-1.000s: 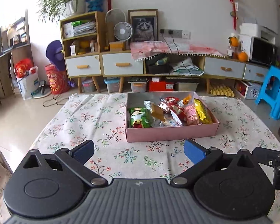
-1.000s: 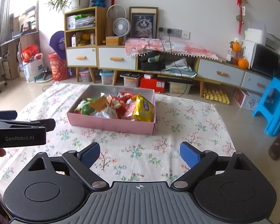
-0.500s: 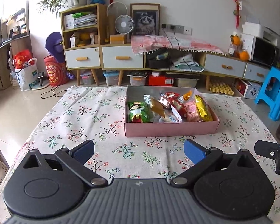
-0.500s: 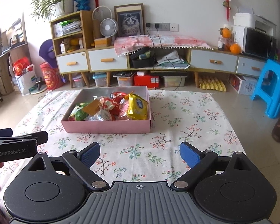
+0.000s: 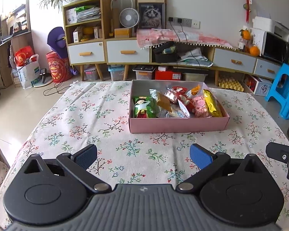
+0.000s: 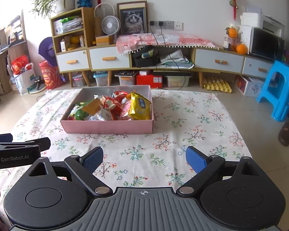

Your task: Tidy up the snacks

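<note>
- On the counter [image 5: 82, 115], spread with a flowered cloth, stands a shallow pink box [image 5: 178, 124], its walls upright and its top uncovered.
- Inside the box the snacks lie heaped together: a green packet [image 5: 143, 107] at the left end, a brown packet [image 5: 163, 102] tilted over it, red-and-silver packets [image 5: 180, 96] in the middle, a pink packet [image 5: 200, 105] beside them, and a yellow packet [image 5: 212, 104] leaning against the right wall.
- From the right wrist view the same box [image 6: 107, 127] sits ahead and to the left, with the yellow packet [image 6: 138, 106] nearest its right wall and the green packet [image 6: 80, 114] at the far left.
- The left gripper [image 5: 143, 156] hovers above the cloth, well short of the box; its jaws are spread wide and hold nothing.
- The right gripper [image 6: 144, 158] likewise hangs over the cloth near the front edge, jaws wide apart and empty.
- The left gripper's black body [image 6: 19, 152] shows at the left edge of the right wrist view, and part of the right gripper's body [image 5: 283, 156] shows at the right edge of the left wrist view.
- Beyond the counter a long low cabinet [image 5: 125, 51] runs along the wall, and a blue stool [image 5: 285, 90] stands on the floor to the right.
</note>
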A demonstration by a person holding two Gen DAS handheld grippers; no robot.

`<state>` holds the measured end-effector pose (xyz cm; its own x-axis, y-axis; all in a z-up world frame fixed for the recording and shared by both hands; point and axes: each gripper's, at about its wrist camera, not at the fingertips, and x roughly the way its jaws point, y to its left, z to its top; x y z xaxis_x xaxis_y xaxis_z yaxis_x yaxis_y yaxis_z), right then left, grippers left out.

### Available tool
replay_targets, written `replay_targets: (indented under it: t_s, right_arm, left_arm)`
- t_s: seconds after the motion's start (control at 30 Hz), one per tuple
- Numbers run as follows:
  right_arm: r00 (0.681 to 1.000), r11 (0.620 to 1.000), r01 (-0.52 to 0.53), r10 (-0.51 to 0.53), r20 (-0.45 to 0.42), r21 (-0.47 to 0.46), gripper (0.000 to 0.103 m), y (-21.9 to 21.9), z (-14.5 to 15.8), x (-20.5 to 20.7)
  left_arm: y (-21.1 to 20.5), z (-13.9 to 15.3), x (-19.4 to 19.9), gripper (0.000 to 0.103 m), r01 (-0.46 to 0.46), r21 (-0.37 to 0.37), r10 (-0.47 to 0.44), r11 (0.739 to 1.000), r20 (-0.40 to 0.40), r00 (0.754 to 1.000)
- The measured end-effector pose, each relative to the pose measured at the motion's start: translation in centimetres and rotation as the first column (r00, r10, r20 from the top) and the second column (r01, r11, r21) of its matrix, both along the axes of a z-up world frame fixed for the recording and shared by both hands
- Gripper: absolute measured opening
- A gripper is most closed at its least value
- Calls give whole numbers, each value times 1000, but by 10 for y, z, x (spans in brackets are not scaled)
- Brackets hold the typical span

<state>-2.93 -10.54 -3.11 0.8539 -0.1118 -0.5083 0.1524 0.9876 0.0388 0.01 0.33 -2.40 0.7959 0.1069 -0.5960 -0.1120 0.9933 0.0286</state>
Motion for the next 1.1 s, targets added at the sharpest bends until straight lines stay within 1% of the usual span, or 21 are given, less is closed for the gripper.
replay_targets:
  t_s: [0.1, 0.23, 0.37, 0.57, 0.77, 1.1]
  right_arm:
    - [1000, 1000, -6, 6, 1, -14, 94, 3, 0, 0]
    - [1000, 1000, -4, 4, -5, -25, 94, 4, -2, 3]
    - [1000, 1000, -4, 4, -11, -28, 94, 3, -3, 4]
    - [1000, 1000, -2, 2, -16, -31, 94, 4, -4, 4]
    - [1000, 999, -8, 7, -16, -44, 94, 6, -6, 3]
    - [1000, 999, -10, 9, -20, -47, 94, 7, -7, 4]
  left_arm:
    - [2, 0, 0, 103, -2, -7, 2, 1000, 7, 1000]
    - [0, -2, 4, 103, 8, -16, -8, 1000, -17, 1000]
    - [-4, -2, 3, 103, 21, -2, -21, 1000, -17, 1000]
    - [-3, -3, 2, 103, 35, -13, -36, 999, -18, 999]
    - [-4, -3, 1, 103, 40, -3, -40, 999, -8, 999]
    - [-5, -5, 2, 103, 46, -9, -46, 999, -20, 999]
